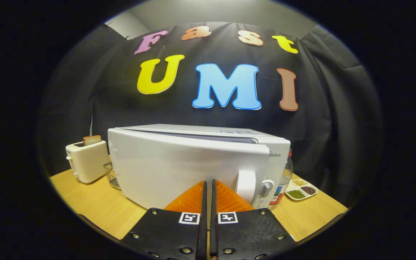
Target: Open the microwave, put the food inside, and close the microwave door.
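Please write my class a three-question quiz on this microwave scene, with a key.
1. True or false: the fingers of the claw are spread wide apart.
2. What sticks out of the toaster? A) bread slice B) fork C) spoon
3. Fill in: the divided dish of beans sits beside the ___, right of the microwave.
Key: 1 false, they are shut together; 2 A; 3 bottle.

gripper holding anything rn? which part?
Nothing held. The gripper is shut with no object between its fingers, its tips against the microwave door, left of the handle.
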The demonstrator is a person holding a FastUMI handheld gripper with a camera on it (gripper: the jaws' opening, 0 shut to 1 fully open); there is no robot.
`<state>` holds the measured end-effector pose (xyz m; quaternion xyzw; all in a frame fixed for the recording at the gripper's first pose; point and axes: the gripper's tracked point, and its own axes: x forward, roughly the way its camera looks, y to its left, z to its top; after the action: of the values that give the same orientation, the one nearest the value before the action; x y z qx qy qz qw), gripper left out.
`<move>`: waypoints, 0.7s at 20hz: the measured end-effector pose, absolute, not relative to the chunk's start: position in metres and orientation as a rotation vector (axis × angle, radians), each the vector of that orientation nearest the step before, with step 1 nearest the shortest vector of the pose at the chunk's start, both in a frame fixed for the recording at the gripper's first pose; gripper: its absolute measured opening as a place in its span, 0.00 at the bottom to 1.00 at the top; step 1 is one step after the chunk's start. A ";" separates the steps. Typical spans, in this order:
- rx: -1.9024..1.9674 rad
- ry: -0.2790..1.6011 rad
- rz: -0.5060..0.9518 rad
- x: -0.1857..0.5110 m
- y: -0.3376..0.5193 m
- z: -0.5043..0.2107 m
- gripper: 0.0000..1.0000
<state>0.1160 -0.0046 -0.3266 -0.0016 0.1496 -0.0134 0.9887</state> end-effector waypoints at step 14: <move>-0.014 0.366 -0.083 0.159 -0.017 -0.349 0.13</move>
<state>0.1588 -0.0171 -0.3495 -0.0068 0.1821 -0.0414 0.9824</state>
